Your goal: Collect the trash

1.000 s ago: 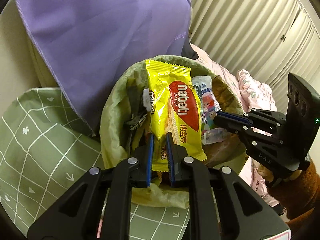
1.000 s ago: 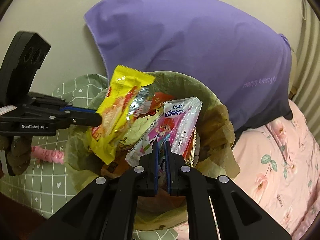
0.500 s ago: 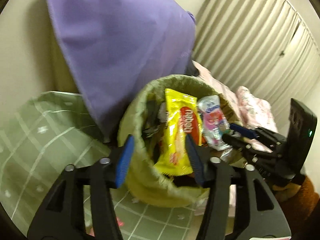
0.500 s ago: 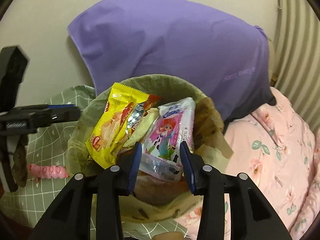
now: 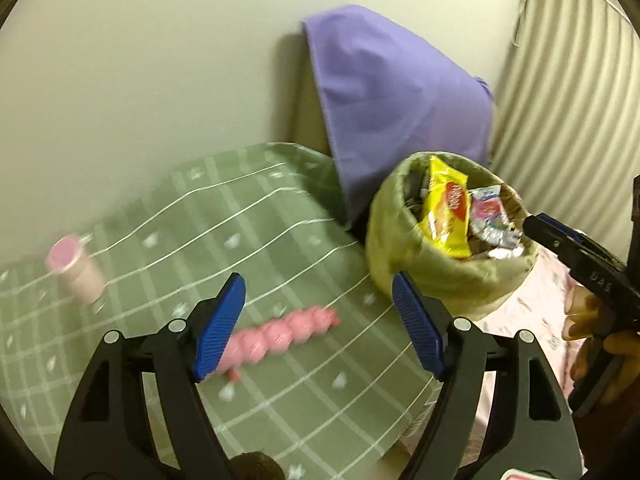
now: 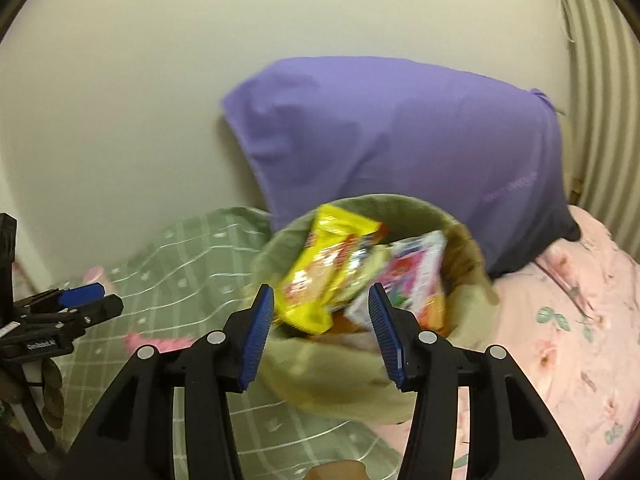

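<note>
My left gripper [image 5: 318, 322] has its jaws spread wide and holds nothing. Between its blue pads [image 5: 219, 327] I look down on a pink beaded wrapper [image 5: 280, 334] lying on the green checked blanket [image 5: 256, 216]. Off to the left on the same blanket stands a small pink-capped bottle [image 5: 76, 270], tilted and blurred.

My right gripper [image 6: 320, 334] is also released, jaws apart and empty. Straight ahead of it sits the olive-green trash bag [image 6: 344, 384], its mouth open upward. A yellow wafer packet [image 6: 320, 276] stands in the bag at a slant, and a pink-and-white tissue pack [image 6: 412, 276] leans beside it on the right. Both poke above the rim, with other wrappers packed under them that are too blurred to name.

In the left wrist view the same bag [image 5: 436, 276] rests at the edge of the green blanket, touching the pink floral bedsheet [image 6: 560, 320] on its far side. Behind the bag a purple pillow [image 6: 400, 140] leans against the cream wall [image 5: 140, 60]. Pleated curtains [image 5: 572, 100] hang to the right of the pillow.
</note>
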The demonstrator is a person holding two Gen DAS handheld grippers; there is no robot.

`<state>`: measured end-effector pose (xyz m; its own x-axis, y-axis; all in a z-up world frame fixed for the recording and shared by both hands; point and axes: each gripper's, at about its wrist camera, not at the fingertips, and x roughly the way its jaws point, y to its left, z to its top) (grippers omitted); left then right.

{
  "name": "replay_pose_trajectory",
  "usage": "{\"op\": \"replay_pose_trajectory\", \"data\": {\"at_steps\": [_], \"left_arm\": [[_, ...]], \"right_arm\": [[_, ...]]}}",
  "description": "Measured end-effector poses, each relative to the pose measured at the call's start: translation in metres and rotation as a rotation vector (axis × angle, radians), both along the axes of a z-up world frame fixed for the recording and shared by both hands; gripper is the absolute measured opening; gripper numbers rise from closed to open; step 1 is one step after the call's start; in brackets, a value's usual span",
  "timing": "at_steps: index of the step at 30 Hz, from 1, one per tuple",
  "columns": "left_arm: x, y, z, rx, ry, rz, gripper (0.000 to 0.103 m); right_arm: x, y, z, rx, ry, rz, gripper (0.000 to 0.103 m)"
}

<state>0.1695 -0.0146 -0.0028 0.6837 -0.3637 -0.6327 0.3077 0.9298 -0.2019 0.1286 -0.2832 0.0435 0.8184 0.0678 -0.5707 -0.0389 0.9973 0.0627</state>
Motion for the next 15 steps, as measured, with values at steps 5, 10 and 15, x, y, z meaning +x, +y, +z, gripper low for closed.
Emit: {"op": "replay_pose_trajectory", "data": {"at_steps": [5, 10, 15], "left_arm": [[-0.046, 0.019, 0.001, 0.023, -0.036, 0.118, 0.072], [-0.082, 0.032, 0.004, 0.049, -0.047, 0.213, 0.072], [-0.107, 0.034, 0.011, 0.067, -0.08, 0.247, 0.072]], "right_arm": [[-0.024, 0.026, -0.009, 0.002, 0.038, 0.075, 0.047], [-0.05, 0.049, -0.015, 0.044, 0.034, 0.155, 0.047], [-0.07, 0.065, -0.021, 0.016, 0.035, 0.176, 0.047]]}}
